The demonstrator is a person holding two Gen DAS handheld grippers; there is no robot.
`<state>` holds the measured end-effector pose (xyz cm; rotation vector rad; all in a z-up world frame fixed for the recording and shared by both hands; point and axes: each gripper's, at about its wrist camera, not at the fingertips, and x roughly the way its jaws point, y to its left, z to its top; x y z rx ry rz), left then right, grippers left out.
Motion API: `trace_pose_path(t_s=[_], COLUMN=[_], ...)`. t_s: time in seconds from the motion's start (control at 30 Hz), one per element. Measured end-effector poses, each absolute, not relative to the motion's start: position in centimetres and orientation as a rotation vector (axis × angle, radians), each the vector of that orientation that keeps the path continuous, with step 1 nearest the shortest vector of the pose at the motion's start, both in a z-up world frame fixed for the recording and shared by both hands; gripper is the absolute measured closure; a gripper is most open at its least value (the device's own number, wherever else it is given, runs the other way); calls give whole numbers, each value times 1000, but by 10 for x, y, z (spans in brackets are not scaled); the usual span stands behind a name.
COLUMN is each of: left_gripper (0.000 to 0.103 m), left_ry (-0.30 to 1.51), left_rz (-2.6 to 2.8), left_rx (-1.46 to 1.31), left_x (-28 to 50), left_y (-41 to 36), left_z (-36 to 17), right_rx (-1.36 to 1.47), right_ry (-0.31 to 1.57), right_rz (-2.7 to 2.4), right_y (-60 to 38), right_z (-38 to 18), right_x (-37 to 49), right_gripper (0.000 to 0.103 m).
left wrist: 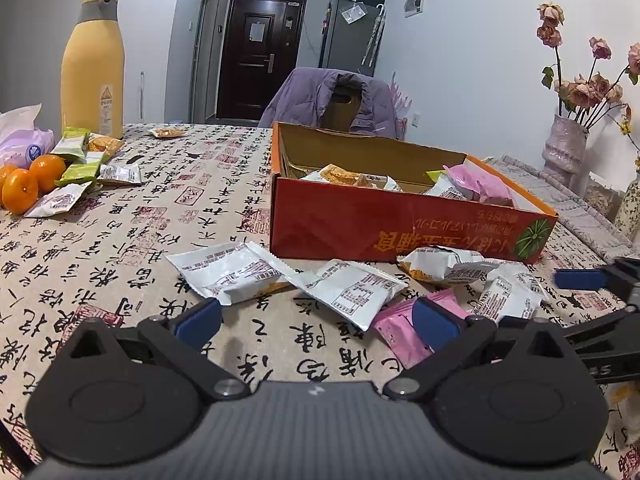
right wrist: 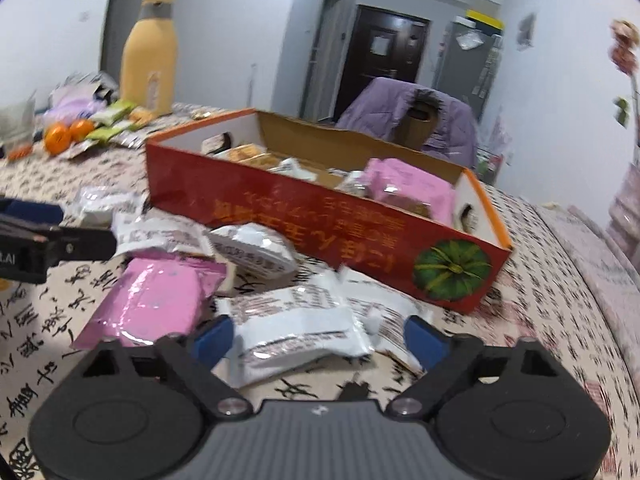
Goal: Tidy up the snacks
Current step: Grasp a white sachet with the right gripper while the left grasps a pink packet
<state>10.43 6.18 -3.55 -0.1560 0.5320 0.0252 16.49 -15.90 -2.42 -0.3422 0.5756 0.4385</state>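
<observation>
Your right hand-held gripper (right wrist: 318, 338) is spread around the white snack pack (right wrist: 296, 330); it's light, crinkly and slippery, so pinch its puffy middle.

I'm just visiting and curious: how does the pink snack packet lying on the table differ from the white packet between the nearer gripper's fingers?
The pink packet is plain glossy pink; the white packet carries printed text panels. The pink packet lies off to the left, outside the right gripper; the white packet sits between its open fingers, not yet pinched. Both are sealed snack wrappers lying on the tablecloth in front of the red box.
</observation>
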Motion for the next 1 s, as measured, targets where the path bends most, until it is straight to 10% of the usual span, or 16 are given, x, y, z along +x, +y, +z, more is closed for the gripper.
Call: trace_pose_path(t_s=[0.23,0.7,1.0], left_gripper=[0,0,0], left_ry=[535,533,536], left_rz=[10,2,11], left_rx=[-167,-182,-174], left_x=[105,105,105], left_y=[63,64,64], left_z=[-36,-37,-37], right_rx=[-347,-237,-123], right_ry=[597,600,554], right_rz=[501,588,544], right_y=[-147,-154,-179], right_z=[-30,-31,-21], right_x=[174,163,155], right_gripper=[20,87,92])
